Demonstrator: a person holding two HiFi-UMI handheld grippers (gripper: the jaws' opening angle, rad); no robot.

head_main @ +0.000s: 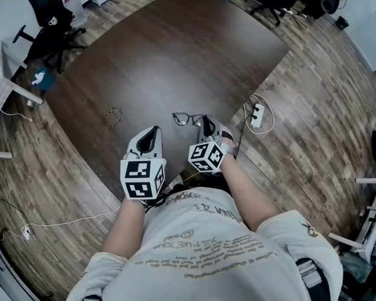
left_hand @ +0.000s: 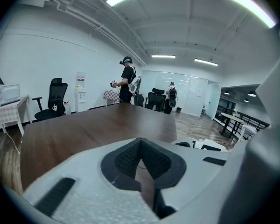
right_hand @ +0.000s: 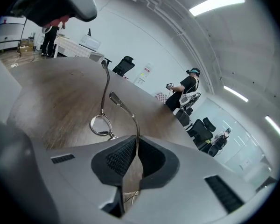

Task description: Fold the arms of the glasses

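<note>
Dark-rimmed glasses [head_main: 181, 118] have one arm pinched between the right gripper [right_hand: 136, 146] fingers.

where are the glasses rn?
Head view, centre: the glasses are over the near right part of the table, one arm clamped in the right gripper, with the left gripper just to the left.
</note>
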